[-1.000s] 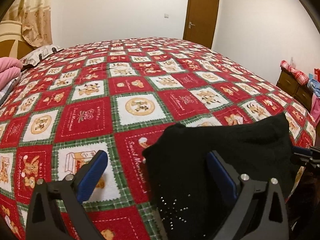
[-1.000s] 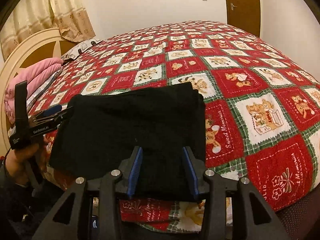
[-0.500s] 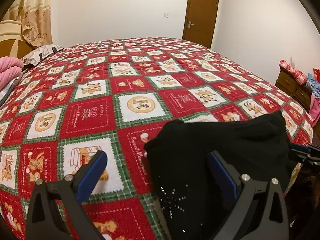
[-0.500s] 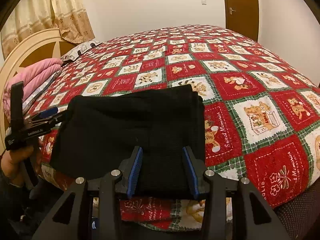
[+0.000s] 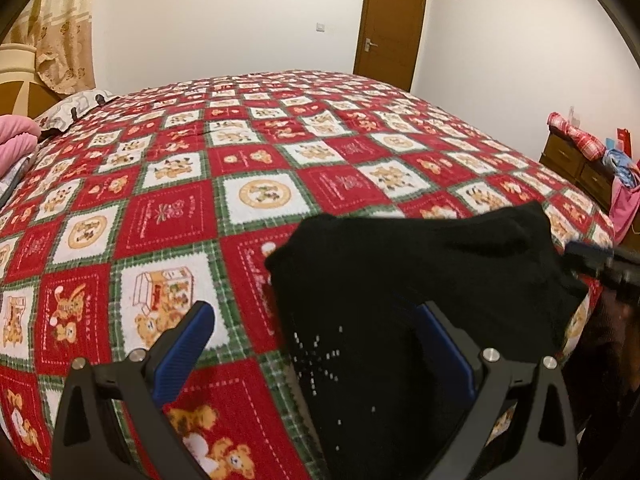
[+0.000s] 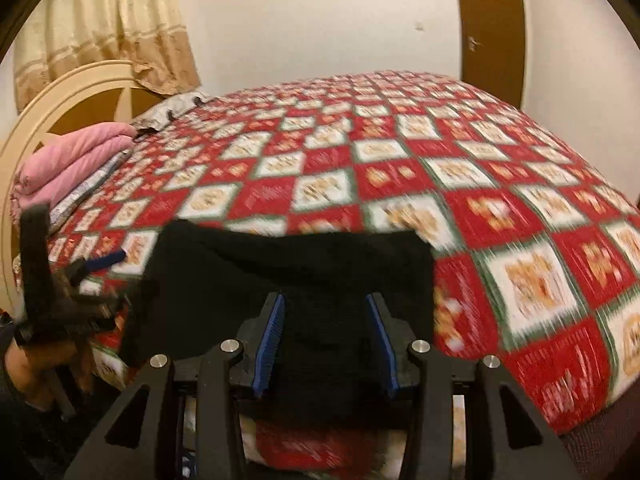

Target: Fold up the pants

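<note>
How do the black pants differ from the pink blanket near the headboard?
Colour: the black pants are dark and plain, while the pink blanket is light.
Shape: the pants lie low and flat, while the blanket is a thick, puffy stack.
Place: the pants are at the near edge of the bed, while the blanket is far off by the headboard.
Both are folded cloth.

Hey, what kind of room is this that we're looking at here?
Most likely a home bedroom. A wide bed under a red and white teddy-bear quilt fills the view, with a rounded cream headboard, folded pink bedding beside it, and a wooden dresser against the wall.
</note>
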